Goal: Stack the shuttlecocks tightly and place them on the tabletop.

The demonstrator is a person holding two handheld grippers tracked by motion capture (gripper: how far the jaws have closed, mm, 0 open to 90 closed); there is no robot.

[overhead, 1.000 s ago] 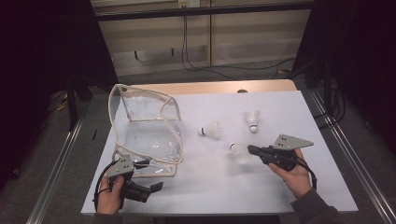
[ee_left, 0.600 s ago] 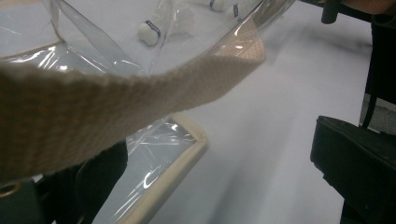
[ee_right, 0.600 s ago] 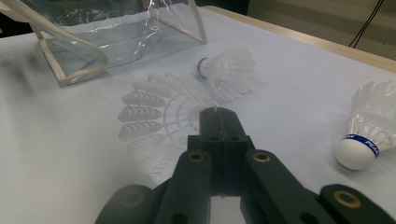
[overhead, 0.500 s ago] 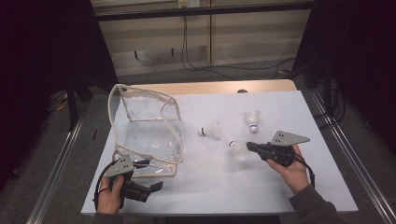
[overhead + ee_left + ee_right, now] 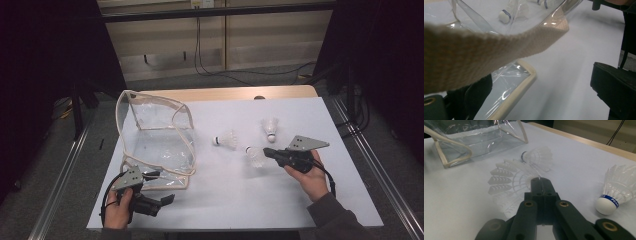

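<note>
The right gripper (image 5: 541,181) pinches one shuttlecock (image 5: 510,183) by its skirt just above the table, apparently to carry it to the clear bag (image 5: 155,137) whose beige rim the left gripper (image 5: 167,199) holds open.

The room is dim, and both sides of the high view fall to near black; the white surface (image 5: 280,200) is the brightest area, lit softly from above with faint shadows. Glare streaks the clear bag (image 5: 155,135). In the left gripper view the strap (image 5: 474,52) is close and blurred. The right gripper view is sharp on the shuttlecock (image 5: 511,182).
</note>
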